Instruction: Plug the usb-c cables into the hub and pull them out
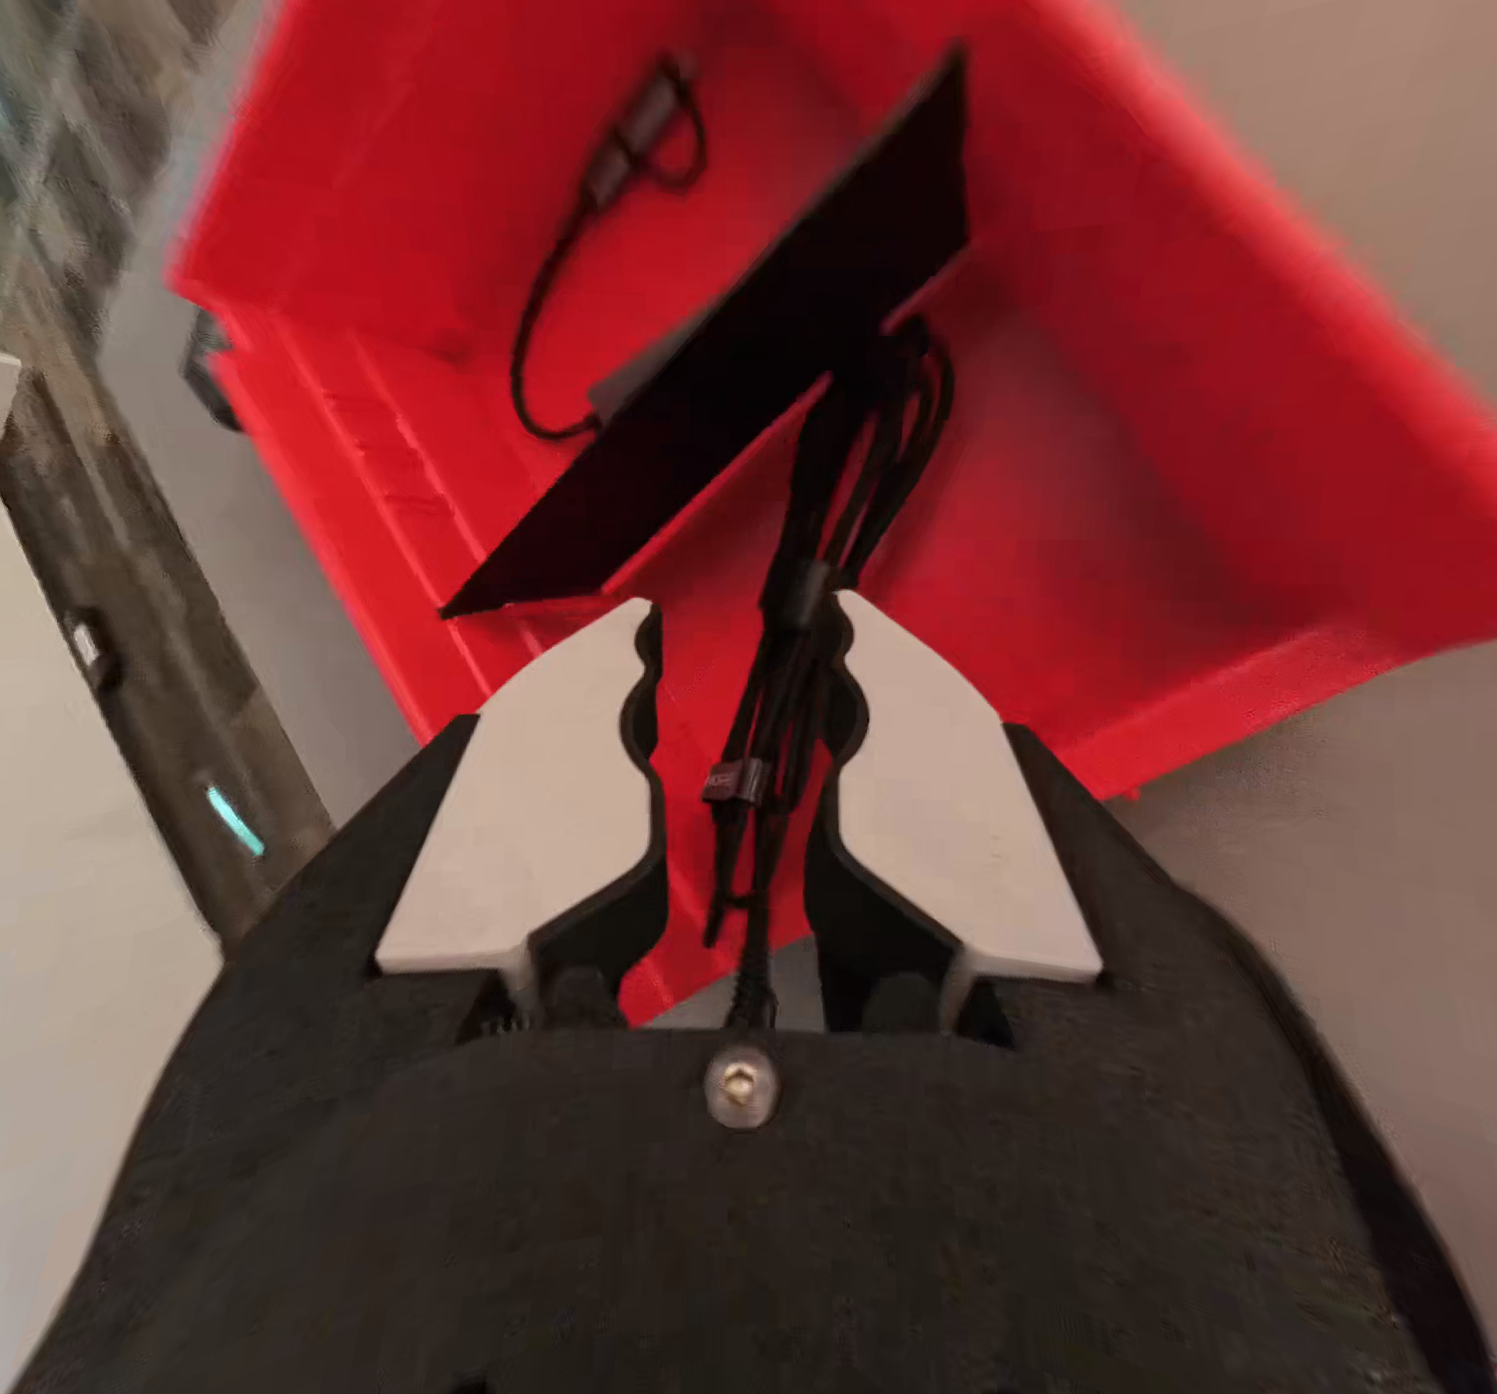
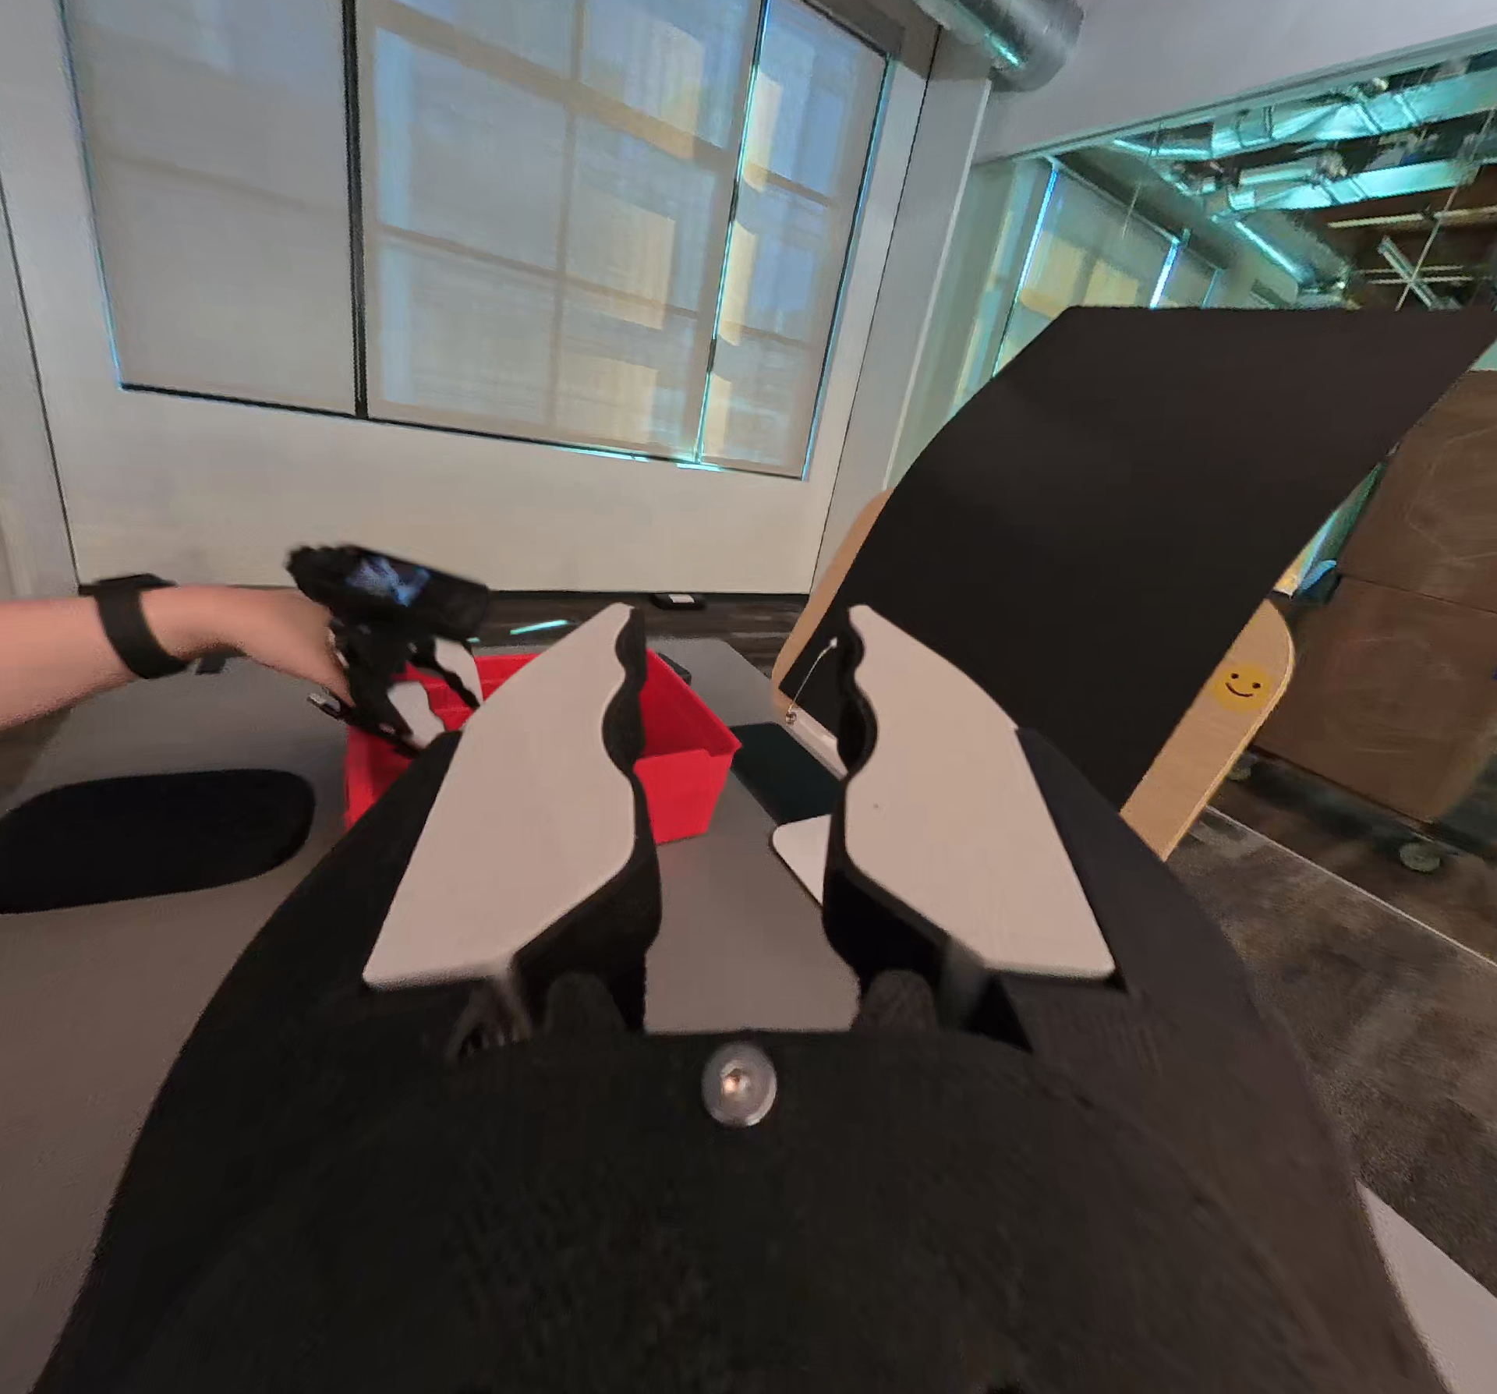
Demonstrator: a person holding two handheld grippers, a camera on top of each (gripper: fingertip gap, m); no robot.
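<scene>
Beyond my right claw: black board leaning on wooden panel, smiley sticker; black pad left.

Count, both views:
- Red bin: 1, on the table.
- Black divider panel standing in the bin: 1.
- Cable bundle in near compartment: 1; strand number cannot be told through blur.
- Hub with cable in far compartment: 1.
- Tongs: 2 sets, left tongs and right tongs.
- Black pad on table: 1.
- Large black board: 1.
</scene>
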